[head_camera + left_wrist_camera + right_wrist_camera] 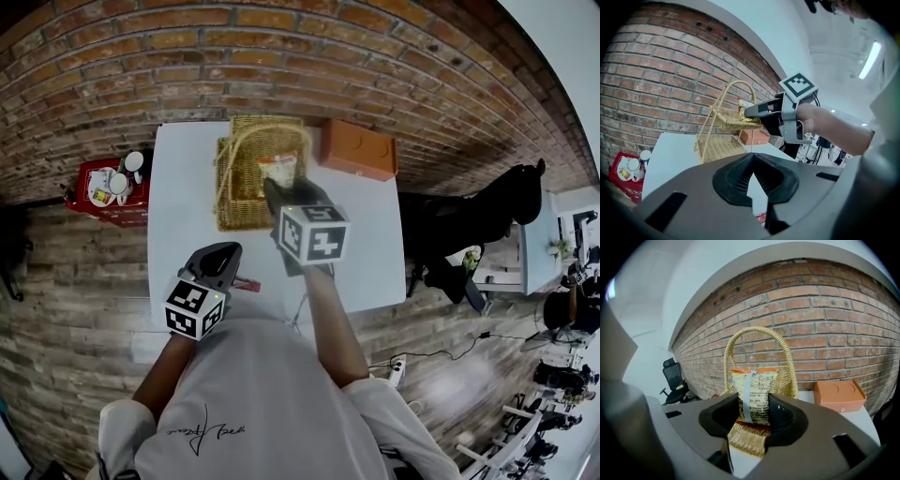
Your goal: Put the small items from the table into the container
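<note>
In the head view the right gripper (pixel 278 186) hangs over the wicker basket (pixel 239 202) on the table (pixel 183 187), likely to drop its load inside; the left gripper view shows the left gripper (pixel 751 171) clenched on nothing, idle; the right gripper view shows jaws clamped on a snack packet (pixel 754 397) above the basket

table (pixel 187 206): plain white. basket (pixel 246 173): straw-yellow weave. packet (pixel 757 385): orange-yellow edges, white panel with black print, grey strip down the middle. box (pixel 359 150), 3 o'clock of basket: plain terracotta orange. crate (pixel 94 214), 9 o'clock of table: red; cups (pixel 117 183) in it white. wall (pixel 141 75): red-brown brick, pale mortar lines. floor (pixel 75 319): grey-brown planks. left gripper (pixel 753 157) and right gripper (pixel 753 401): dark grey to black. cubes (pixel 314 234): white, black square markers. small item (pixel 246 284), 3 o'clock of left gripper: red. shirt (pixel 262 394): white, black script. chair (pixel 675 376): black.
</note>
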Demonstrator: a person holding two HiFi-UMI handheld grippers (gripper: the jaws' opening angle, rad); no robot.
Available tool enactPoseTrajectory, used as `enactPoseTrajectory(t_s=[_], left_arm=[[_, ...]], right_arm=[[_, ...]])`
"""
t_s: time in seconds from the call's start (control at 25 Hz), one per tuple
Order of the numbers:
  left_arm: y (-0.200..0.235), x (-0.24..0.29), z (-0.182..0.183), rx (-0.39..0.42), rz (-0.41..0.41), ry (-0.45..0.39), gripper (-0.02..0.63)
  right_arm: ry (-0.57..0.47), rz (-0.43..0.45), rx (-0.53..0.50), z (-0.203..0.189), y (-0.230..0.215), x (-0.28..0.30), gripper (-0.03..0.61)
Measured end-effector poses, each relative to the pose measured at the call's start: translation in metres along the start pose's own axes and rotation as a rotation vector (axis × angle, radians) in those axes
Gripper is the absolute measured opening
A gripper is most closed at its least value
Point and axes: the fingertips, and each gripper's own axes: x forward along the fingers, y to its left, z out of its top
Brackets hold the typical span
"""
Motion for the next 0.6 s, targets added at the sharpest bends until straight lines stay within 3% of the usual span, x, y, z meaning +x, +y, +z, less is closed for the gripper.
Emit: enactPoseTrajectory(t_s=[0.6], left_arm=[[0.012,-0.005,-0.002,-0.033,0.020,-0.005,0.009]], right_arm=[[0.003,-0.016,-0.018,-0.001,0.002,0.003,0.179]])
